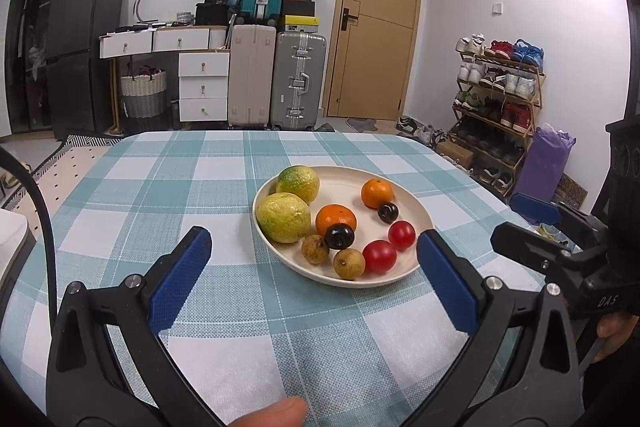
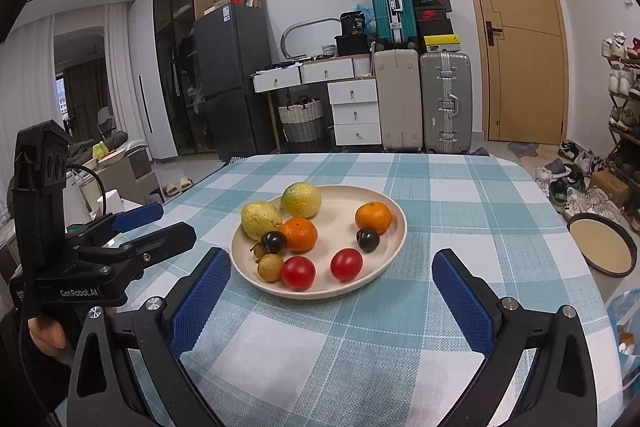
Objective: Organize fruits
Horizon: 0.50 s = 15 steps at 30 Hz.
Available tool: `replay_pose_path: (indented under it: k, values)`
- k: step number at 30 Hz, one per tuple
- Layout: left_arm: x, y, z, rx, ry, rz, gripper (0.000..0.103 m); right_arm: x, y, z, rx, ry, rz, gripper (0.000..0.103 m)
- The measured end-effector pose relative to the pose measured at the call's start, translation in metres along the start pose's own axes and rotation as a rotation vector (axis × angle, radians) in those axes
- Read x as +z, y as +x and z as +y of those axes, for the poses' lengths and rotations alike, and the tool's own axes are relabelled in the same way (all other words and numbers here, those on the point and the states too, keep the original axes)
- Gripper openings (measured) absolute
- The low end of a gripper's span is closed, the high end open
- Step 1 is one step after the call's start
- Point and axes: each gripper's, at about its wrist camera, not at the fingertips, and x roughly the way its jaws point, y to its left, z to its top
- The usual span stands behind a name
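Observation:
A cream plate [image 1: 404, 187] [image 2: 344, 193] sits mid-table on a teal checked cloth. It holds two yellow-green lemons [image 1: 284, 217] [image 2: 261, 219], two oranges [image 1: 336, 219] [image 2: 299, 234], two dark plums [image 1: 339, 236] [image 2: 368, 239], two red tomatoes [image 1: 379, 256] [image 2: 346, 264] and two small brown longans [image 1: 349, 263] [image 2: 271, 267]. My left gripper [image 1: 314, 241] is open and empty, just short of the plate's near rim. My right gripper [image 2: 331, 261] is open and empty, its jaws either side of the plate's near rim. Each gripper shows at the edge of the other's view.
The table [image 1: 160, 187] ends at a rounded far edge. A round dark tray [image 2: 603, 245] lies off the table's right side. Suitcases [image 1: 298, 79], drawers, a shoe rack [image 1: 500, 95] and a door stand beyond.

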Motion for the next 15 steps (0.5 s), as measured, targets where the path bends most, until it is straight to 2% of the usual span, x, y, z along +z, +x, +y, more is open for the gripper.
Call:
replay_pose_path:
  k: [15]
  values:
    - [0.0010, -0.0018, -0.0017, -0.011, 0.013, -0.012, 0.103, 0.0003, -0.0064, -0.0046, -0.018, 0.032, -0.019, 0.103]
